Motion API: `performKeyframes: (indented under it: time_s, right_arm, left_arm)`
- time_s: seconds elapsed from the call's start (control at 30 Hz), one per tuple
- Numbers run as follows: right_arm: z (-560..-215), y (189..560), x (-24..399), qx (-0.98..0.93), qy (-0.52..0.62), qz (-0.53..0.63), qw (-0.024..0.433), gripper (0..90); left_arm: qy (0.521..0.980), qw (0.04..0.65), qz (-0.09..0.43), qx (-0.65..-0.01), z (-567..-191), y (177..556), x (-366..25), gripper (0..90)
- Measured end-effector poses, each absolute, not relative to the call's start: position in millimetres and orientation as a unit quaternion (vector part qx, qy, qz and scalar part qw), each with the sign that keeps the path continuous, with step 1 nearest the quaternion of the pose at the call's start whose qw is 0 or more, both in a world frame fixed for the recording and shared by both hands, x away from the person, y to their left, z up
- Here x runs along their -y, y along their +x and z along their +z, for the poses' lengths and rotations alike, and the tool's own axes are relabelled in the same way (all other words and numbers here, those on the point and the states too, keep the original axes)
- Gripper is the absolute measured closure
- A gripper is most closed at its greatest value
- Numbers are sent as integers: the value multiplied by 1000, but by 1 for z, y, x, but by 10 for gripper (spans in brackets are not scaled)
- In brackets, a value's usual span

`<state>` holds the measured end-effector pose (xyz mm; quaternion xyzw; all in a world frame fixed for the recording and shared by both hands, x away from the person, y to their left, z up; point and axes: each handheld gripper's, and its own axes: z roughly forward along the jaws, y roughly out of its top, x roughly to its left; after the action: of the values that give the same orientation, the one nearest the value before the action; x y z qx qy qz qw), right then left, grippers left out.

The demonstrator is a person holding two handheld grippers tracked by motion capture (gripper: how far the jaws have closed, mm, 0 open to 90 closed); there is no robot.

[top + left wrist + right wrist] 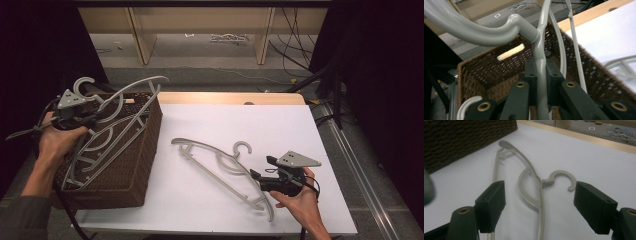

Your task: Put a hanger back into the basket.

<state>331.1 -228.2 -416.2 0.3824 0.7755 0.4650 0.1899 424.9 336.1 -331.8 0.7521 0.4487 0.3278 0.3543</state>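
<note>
The left hand-held gripper (pixel 92 119) is clamped on the neck of a grey plastic clothes hanger (pixel 127 92) and holds it over the dark brown woven wicker basket (pixel 130 170) at the left edge of the white counter (pixel 280 125); in the left gripper view the hanger's stem (pixel 541 75) runs straight up between the closed jaws, with the basket's interior directly behind and below it. Another grey hanger (pixel 95 155) already lies inside the basket. A second grey plastic hanger (pixel 220 165) lies flat on the counter, its long axis running diagonally from upper left to lower right. The right hand-held gripper (pixel 262 170), jaws wide apart and empty, hovers at that hanger's lower right end, so the right hand is plainly the nearer; in the right gripper view the hook (pixel 560 178) and shoulder lie just ahead between the jaws.
</note>
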Motion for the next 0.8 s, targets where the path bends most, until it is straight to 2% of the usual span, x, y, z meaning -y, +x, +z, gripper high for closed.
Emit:
performKeyframes:
  time_s: [0.33,0.8]
  right_arm:
    - [-416,332,230,-777,383,459,197,265]
    - [-417,332,230,-777,387,459,192,265]
  left_arm:
    - [740,360,334,-460,-346,413,-364,818]
    - [752,335,322,-468,-368,407,-382,817]
